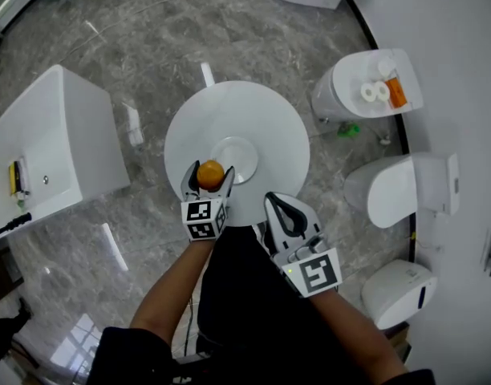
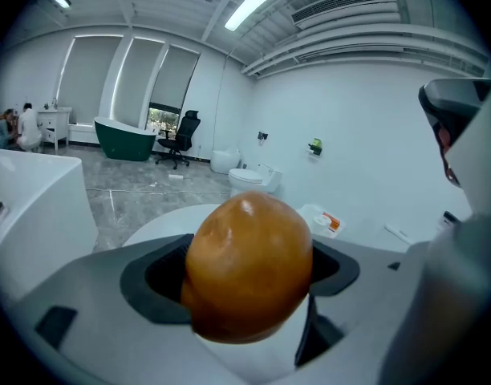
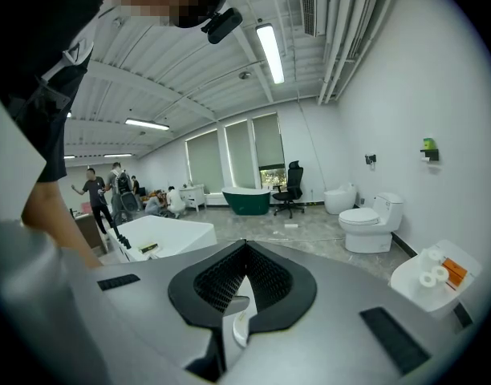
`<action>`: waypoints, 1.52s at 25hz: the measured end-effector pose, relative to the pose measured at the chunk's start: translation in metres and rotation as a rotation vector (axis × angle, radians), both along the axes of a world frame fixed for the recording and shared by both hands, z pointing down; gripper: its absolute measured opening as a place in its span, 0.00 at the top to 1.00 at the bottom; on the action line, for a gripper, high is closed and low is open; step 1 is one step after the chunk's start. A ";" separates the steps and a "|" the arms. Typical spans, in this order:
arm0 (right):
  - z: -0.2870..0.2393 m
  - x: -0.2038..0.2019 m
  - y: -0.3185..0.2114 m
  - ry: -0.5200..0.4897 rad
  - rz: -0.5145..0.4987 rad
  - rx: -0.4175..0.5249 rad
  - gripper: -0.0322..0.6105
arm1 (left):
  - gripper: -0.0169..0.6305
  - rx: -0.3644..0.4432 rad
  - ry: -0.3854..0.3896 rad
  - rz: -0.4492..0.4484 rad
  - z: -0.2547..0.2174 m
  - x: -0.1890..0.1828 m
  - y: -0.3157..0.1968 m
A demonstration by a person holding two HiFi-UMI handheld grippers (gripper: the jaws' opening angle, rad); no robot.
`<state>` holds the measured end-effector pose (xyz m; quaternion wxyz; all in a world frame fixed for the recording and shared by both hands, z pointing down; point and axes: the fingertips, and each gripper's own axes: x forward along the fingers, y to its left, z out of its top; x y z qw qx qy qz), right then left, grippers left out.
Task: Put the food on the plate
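Food [image 1: 210, 172] clamped in left gripper [image 1: 208, 176] fingers, hovering at the near-left rim of plate [image 1: 244, 152] on the round surface [image 1: 269, 115]; not yet placed; right gripper [image 1: 279, 209] fingers closed on nothing, near surface edge; left to do: centre, lower, let go.

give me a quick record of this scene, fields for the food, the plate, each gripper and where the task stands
food: round orange-brown piece, held between the left gripper's jaws
left gripper: shut on the food, at the plate's left rim in the head view
right gripper: jaws together, nothing in them, at the near edge of the round white table
plate: small, white, bare, at the table's centre
task status: food not yet released
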<state>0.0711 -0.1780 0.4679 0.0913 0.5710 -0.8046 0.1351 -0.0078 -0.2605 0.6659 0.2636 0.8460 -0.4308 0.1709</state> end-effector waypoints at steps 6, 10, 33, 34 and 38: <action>0.001 0.012 0.000 -0.017 0.039 -0.001 0.94 | 0.37 -0.039 -0.010 0.001 0.020 0.011 0.001; 0.006 0.019 0.002 -0.007 0.049 -0.003 0.94 | 0.37 -0.066 -0.054 0.032 0.040 0.017 0.002; 0.028 0.036 0.016 0.016 0.097 -0.057 0.94 | 0.37 -0.118 -0.174 0.159 0.099 0.047 0.004; 0.028 0.037 0.017 0.014 0.102 -0.060 0.94 | 0.37 -0.128 -0.176 0.160 0.100 0.047 0.005; 0.031 0.042 0.021 -0.001 0.128 -0.066 0.94 | 0.37 -0.155 -0.205 0.199 0.109 0.051 0.012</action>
